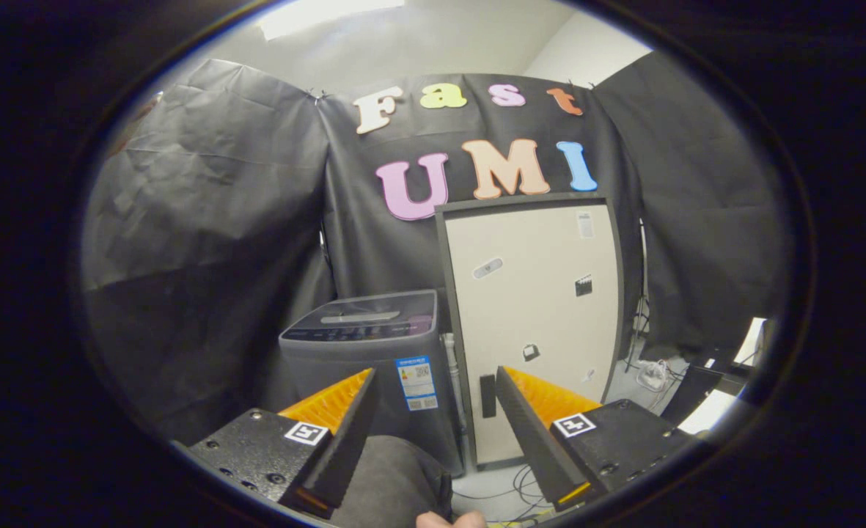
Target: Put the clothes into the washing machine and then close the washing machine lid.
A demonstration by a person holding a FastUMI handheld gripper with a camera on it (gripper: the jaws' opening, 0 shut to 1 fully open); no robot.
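Panel: I see a tall cream rectangular board with dark frame (531,323) standing beyond the tongs.
Washer: the grey top-loading washing machine (374,359) sits just left of that board, lid down.
Cloth: a dark grey fabric bundle (389,480) lies low between my fingers.
Tongs: my black-and-orange tongs (436,381) are spread wide, gripping nothing.

Washer (374,359) base behind dark cloth (392,477).

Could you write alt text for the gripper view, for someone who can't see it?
The gripper is open, holding nothing, aimed at a grey washing machine just beyond its fingers, lid down. A beige panel stands beside the machine, against the black cloth wall, with cables on the floor.
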